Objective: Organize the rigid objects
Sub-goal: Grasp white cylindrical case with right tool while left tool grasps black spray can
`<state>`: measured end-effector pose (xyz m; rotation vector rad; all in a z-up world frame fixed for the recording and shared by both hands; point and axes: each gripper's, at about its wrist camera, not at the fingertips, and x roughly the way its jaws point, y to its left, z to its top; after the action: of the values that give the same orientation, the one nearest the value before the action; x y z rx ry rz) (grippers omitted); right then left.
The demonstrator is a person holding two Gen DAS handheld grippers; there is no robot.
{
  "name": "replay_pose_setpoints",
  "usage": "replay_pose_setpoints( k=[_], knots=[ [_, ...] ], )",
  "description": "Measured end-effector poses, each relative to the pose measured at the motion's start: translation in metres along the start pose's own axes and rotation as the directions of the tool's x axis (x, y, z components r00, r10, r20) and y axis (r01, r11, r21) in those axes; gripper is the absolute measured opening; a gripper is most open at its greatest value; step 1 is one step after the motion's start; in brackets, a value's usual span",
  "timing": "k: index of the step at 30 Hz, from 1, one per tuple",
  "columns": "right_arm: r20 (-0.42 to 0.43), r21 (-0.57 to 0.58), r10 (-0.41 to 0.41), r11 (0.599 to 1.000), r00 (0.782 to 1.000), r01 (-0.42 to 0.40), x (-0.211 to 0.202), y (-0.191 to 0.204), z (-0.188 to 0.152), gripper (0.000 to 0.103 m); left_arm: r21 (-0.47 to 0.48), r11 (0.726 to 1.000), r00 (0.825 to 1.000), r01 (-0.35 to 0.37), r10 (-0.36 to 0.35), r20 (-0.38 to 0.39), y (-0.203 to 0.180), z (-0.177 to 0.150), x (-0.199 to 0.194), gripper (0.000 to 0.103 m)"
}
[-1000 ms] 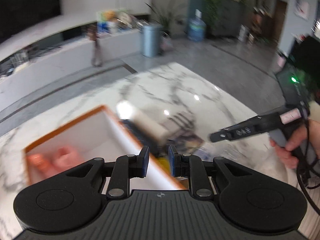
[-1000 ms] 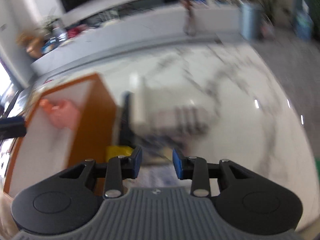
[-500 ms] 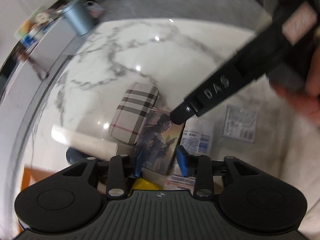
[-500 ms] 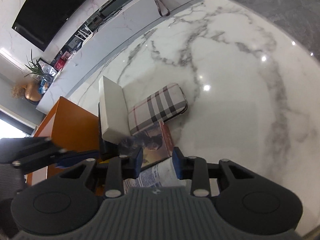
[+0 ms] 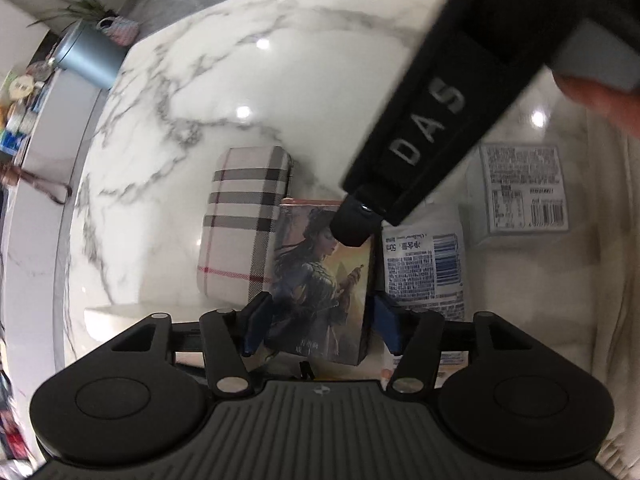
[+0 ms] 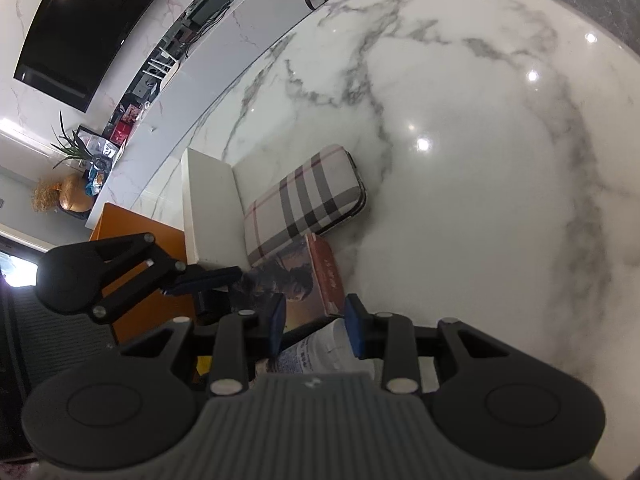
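Observation:
An illustrated box (image 5: 320, 272) with a painted figure lies on the marble table (image 5: 208, 92), against a plaid case (image 5: 244, 224). My left gripper (image 5: 320, 326) points down over the box's near end. Its jaws are opening, and the box sits between the blue pads without being pressed. In the right wrist view the left gripper (image 6: 212, 288) reaches the illustrated box (image 6: 296, 288) from the left. My right gripper (image 6: 316, 324) hovers with a narrow gap over a white printed packet (image 6: 320, 348), gripping nothing. One of its fingers (image 5: 354, 226) crosses the left wrist view above the box.
The plaid case (image 6: 304, 204) lies beside a long white box (image 6: 208, 208) and an orange box (image 6: 136, 240). The white printed packet (image 5: 424, 268) and a white barcode carton (image 5: 520, 196) lie right of the illustrated box. A hand (image 5: 600, 96) holds the right gripper.
My left gripper swung down from the orange box to the illustrated box, rolled, and its jaws spread around it. The right gripper dipped lower toward the same objects, its gap unchanged.

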<state>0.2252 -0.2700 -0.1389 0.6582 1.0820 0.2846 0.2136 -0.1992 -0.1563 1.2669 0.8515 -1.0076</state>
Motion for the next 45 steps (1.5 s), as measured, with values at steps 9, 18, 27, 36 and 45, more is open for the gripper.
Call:
replay_pose_setpoints(
  k=[9, 18, 27, 36, 45],
  knots=[
    [-0.027, 0.017, 0.004, 1.0, 1.0, -0.004, 0.005, -0.005, 0.0, 0.034, 0.009, 1.0, 0.999, -0.016, 0.016, 0.041, -0.003, 0.017, 0.004, 0.063],
    [0.015, 0.056, 0.026, 0.998, 1.0, -0.027, -0.004, -0.011, 0.0, 0.022, -0.075, 0.996, 0.996, 0.039, -0.033, 0.084, 0.008, 0.01, -0.019, 0.014],
    [0.069, -0.118, 0.029, 0.993, 0.997, -0.02, -0.014, 0.023, 0.001, 0.035, -0.394, 0.915, 0.995, 0.09, -0.068, 0.069, 0.082, -0.017, -0.067, 0.017],
    [0.063, -0.367, 0.052, 0.93, 0.997, -0.025, 0.034, 0.101, 0.029, 0.04, -0.49, 0.872, 0.996, -0.006, -0.038, -0.079, 0.113, -0.043, -0.072, 0.022],
    [-0.016, -0.365, 0.014, 0.931, 1.0, -0.019, 0.09, 0.111, 0.049, 0.039, -0.563, 0.826, 0.994, 0.003, -0.063, -0.087, 0.142, -0.065, -0.055, 0.025]
  ],
)
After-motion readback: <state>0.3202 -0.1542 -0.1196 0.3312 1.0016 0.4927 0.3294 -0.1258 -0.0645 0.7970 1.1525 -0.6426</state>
